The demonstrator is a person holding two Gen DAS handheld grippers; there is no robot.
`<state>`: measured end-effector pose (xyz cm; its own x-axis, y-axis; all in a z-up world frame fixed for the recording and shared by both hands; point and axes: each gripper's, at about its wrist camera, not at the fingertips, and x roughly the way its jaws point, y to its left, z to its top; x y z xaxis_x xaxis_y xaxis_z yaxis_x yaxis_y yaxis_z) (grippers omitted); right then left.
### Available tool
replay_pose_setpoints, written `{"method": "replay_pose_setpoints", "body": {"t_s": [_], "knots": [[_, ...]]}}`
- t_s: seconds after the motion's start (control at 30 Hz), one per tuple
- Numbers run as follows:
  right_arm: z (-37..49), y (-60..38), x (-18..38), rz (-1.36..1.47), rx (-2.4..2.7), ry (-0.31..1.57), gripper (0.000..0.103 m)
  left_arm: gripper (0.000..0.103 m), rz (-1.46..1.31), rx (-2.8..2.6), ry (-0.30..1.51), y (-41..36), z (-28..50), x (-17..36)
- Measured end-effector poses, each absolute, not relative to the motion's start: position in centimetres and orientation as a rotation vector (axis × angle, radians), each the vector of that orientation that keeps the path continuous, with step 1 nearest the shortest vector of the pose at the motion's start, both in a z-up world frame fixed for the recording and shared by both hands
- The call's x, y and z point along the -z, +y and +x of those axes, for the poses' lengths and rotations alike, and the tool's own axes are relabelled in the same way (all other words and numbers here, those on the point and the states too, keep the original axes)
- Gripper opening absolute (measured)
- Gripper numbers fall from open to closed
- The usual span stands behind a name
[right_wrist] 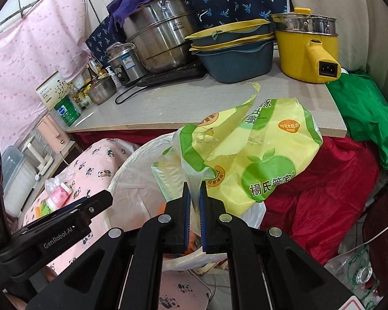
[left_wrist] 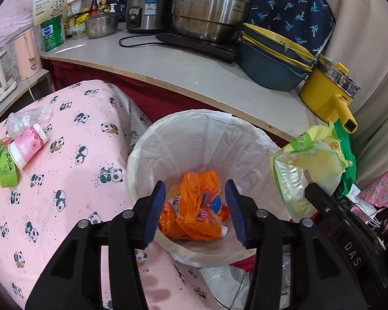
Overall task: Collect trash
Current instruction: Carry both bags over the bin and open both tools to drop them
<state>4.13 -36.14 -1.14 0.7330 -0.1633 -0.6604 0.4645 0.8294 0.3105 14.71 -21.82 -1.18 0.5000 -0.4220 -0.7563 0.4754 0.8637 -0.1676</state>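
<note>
Two surfaces fill most of both views: a pale wood-grain counter (left_wrist: 183,69) at the back, w/ a big steel steamer pot (left_wrist: 212,7), stacked blue-and-yellow basins (left_wrist: 274,62) and a yellow electric pot (left_wrist: 328,90) on it, and a pink panda-print cloth (left_wrist: 64,196) over the lower table at left. Between them stands the trash bin (left_wrist: 147,152), lined w/ a white bag, crumpled orange plastic wrappers (left_wrist: 194,206) at the bottom. Left gripper (left_wrist: 196,213) hangs over the bin mouth, jaws partway apart, nothing between the blue pads – orange trash lies below them. Right gripper (right_wrist: 194,204) is clamped on a thin fold of the yellow-green tissue-pack wrapper (right_wrist: 256,155), held just beside the bin's right rim. On the panda cloth, well apart from the bin – a pink cup-shaped container (left_wrist: 28,144) on its side, a green carton (left_wrist: 6,165), some clear crumpled plastic (left_wrist: 29,117)
</note>
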Motion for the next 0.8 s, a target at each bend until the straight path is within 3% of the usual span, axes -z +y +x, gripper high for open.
{"method": "replay_pose_setpoints", "body": {"t_s": [0.57, 0.8], "knots": [[7.7, -32.6, 1.7, 0.439, 0.265, 0.706, 0.006, 0.046, 0.02, 0.446, 0.9, -17.8, 16.2, 1.5], [9.3, -31.2, 2.2, 0.43, 0.247, 0.725, 0.018, 0.05, -0.002, 0.405, 0.901, -15.7, 17.0, 1.6]]}}
